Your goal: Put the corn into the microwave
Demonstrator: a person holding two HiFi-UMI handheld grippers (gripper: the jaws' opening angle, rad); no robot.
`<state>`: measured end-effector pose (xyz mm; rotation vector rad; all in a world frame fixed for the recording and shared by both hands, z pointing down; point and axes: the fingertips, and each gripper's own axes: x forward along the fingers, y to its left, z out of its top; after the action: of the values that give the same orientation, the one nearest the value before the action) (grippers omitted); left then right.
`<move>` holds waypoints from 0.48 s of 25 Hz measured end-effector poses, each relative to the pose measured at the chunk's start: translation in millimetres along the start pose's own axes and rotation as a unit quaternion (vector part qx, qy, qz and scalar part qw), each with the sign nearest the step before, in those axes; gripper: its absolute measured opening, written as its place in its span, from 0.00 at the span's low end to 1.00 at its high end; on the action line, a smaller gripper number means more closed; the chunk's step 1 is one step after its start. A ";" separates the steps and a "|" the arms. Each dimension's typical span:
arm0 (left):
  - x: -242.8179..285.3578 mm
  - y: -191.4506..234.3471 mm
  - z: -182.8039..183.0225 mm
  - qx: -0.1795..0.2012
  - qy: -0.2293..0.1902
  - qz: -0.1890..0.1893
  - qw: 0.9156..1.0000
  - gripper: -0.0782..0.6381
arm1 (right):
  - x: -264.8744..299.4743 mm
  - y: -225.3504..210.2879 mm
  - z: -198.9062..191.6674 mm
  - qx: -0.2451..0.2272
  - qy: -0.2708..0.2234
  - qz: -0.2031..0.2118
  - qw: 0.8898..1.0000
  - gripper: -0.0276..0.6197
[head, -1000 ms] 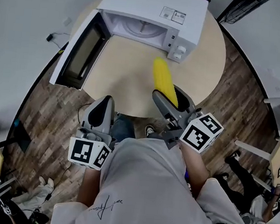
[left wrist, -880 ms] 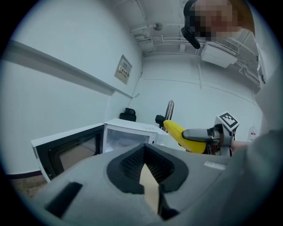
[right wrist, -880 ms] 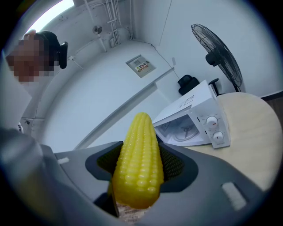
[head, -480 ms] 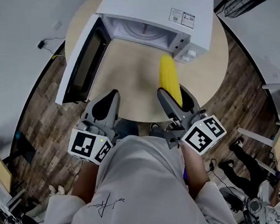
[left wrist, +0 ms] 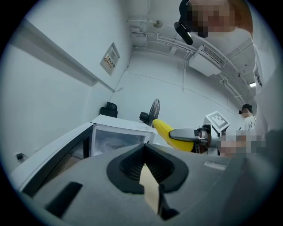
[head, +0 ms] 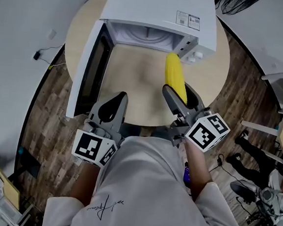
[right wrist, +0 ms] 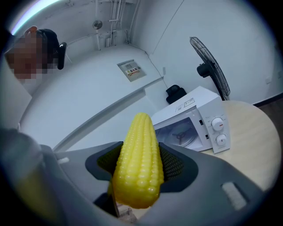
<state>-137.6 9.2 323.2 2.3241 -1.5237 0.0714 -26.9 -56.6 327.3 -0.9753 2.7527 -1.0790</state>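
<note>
Microwave (head: 154,17) is standing at the far side of the round table (head: 134,80). Its door (head: 88,71) is hanging wide open on the left, and the white cavity is showing its turntable. The corn (head: 175,81) is sitting outside the microwave, held in the air just in front of it. Its tapered tip is pointing toward the right end of the opening, close to the panel with 2 knobs.

The right gripper (head: 179,91) is reaching toward the microwave, tilted a little downward, and its 2 jaws are pinching the thick end of the corn. In the right gripper view the corn (right wrist: 137,163) is filling the gap between the ribbed pads, with the microwave (right wrist: 190,119) straight ahead beyond it and a standing fan (right wrist: 212,66) behind the microwave.

The left gripper (head: 113,105) is hovering at the table edge nearest the person, in front of the open door, also aimed at the microwave. Its jaws are pressed together with nothing between them. From the left gripper view the microwave (left wrist: 117,132) is appearing ahead, and the corn (left wrist: 166,132) is showing beside it in the other gripper.
</note>
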 end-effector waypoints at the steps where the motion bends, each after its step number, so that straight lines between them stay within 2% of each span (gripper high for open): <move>1: -1.3 0.9 0.3 0.000 0.000 -0.006 1.000 0.10 | 2.4 0.1 0.3 -0.003 -0.003 -0.004 1.000 0.45; 6: -2.3 3.4 -2.1 0.002 0.004 -0.032 0.999 0.10 | 12.4 -5.9 6.0 -0.018 -0.019 -0.026 0.999 0.45; 12: 12.6 12.0 -6.5 -0.007 0.015 -0.040 0.999 0.10 | 20.5 -19.0 5.2 -0.020 -0.027 -0.043 0.999 0.45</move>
<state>-142.1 -4.0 335.4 2.3596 -1.4112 0.0734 -31.8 -82.0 339.1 -1.1190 2.7222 -0.9969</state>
